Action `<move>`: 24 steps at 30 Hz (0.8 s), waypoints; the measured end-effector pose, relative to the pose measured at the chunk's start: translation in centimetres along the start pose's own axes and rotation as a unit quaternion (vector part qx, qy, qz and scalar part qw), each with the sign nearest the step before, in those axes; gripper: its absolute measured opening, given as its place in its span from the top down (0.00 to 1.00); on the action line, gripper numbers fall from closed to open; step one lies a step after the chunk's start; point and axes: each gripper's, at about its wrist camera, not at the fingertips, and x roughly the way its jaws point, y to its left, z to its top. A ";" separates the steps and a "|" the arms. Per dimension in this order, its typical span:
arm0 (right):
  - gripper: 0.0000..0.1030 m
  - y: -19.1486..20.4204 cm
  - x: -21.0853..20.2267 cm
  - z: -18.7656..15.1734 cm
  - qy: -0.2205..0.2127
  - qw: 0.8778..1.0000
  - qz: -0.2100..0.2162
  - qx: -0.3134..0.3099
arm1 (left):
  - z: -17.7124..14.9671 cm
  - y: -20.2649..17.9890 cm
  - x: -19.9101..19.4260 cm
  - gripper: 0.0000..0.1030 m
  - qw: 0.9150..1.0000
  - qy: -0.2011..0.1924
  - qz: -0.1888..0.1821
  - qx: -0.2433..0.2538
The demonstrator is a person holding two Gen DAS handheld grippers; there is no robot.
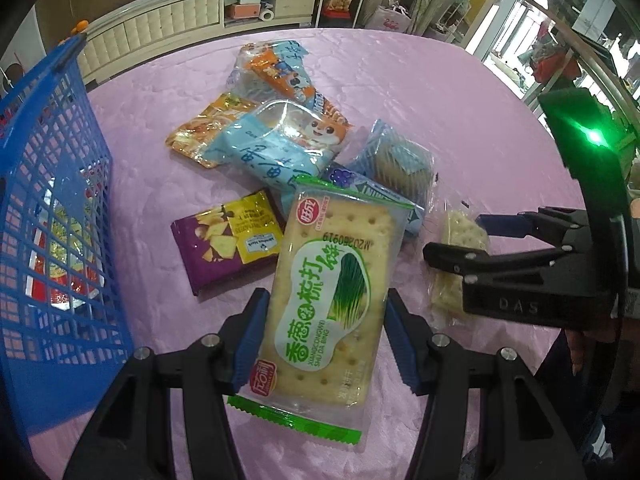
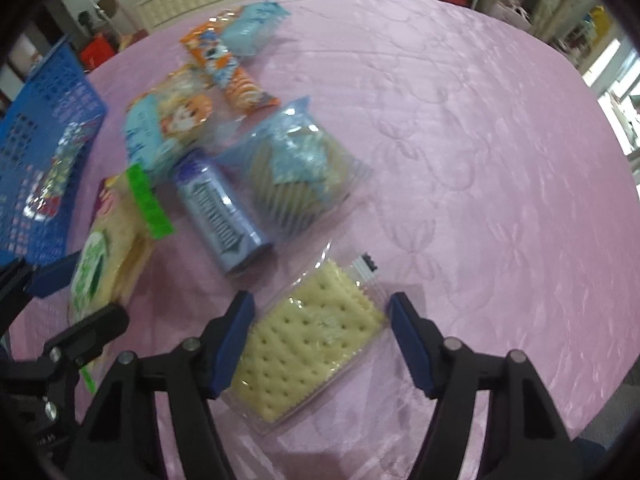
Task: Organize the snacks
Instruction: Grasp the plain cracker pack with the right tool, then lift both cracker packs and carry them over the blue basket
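Note:
My left gripper (image 1: 326,300) is shut on a green-edged scallion cracker pack (image 1: 332,280), its blue pads pressing both long sides. In the right wrist view that pack (image 2: 108,248) shows at the left between the left gripper's fingers (image 2: 96,324). My right gripper (image 2: 322,304) points down over a clear-wrapped cracker pack (image 2: 312,340) lying on the pink tablecloth (image 2: 480,160). The pack sits between the pads; the left pad is at the wrapper and a small gap shows at the right pad. In the left wrist view the right gripper (image 1: 460,240) straddles that cracker pack (image 1: 460,220).
A blue mesh basket (image 1: 52,200) stands at the left with a red-and-yellow pack inside. Loose snacks lie mid-table: a purple-and-yellow pack (image 1: 224,244), a light-blue squirrel pack (image 1: 276,148), an orange pack (image 1: 276,72), a blue biscuit pack (image 1: 396,160), a purple roll (image 2: 220,216). Shelving stands behind.

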 end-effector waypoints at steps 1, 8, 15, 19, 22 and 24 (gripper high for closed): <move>0.30 0.1 -0.2 -0.4 -0.005 1.000 0.005 -0.003 | -0.1 -0.1 0.0 0.47 1.000 -0.001 0.001 0.000; 0.30 0.1 -2.4 -1.8 -0.029 0.999 0.026 -0.007 | -0.3 -0.5 -1.4 0.47 1.000 -0.004 0.006 -0.007; 0.30 0.1 -6.3 -2.2 -0.066 0.997 0.045 -0.023 | -0.1 -0.9 -4.7 0.47 0.999 -0.033 0.017 -0.013; 0.30 0.6 -8.9 -2.0 -0.089 0.994 0.055 -0.035 | 0.2 -0.9 -6.5 0.47 0.998 -0.046 0.031 -0.012; 0.30 1.2 -10.5 -1.0 -0.104 0.992 0.059 -0.045 | 0.3 -1.2 -8.3 0.47 0.998 -0.058 0.035 -0.008; 0.30 1.5 -11.1 -0.5 -0.113 0.991 0.061 -0.048 | 0.4 -1.5 -9.4 0.47 0.997 -0.068 0.040 -0.005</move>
